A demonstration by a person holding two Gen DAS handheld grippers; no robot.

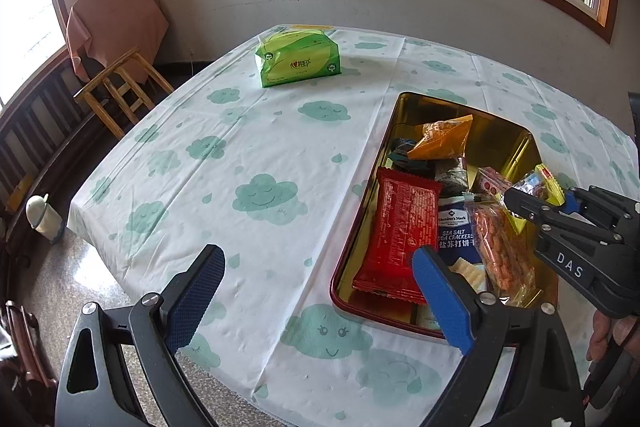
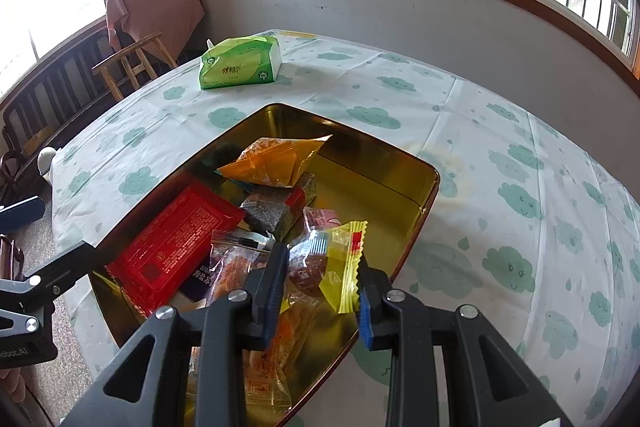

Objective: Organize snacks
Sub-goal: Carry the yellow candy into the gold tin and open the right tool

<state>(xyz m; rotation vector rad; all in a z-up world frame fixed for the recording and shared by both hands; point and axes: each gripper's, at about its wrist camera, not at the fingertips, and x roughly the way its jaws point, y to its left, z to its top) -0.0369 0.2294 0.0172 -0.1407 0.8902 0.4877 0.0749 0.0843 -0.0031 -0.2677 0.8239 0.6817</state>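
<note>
While angled down over the tin (image 2: 424, 187), right tool (image 2: 324, 281) clamps yellow-wrapped snack (image 2: 340, 259), left tool (image 1: 320, 295) gaping, empty.

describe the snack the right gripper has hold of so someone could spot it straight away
Find the gold tin on the cloud-print tablecloth; the right gripper is over its near end. Clamped between its fingers is a clear-fronted wrapper with yellow zigzag edges and a brown snack inside, the only packet lifted above the pile.
</note>
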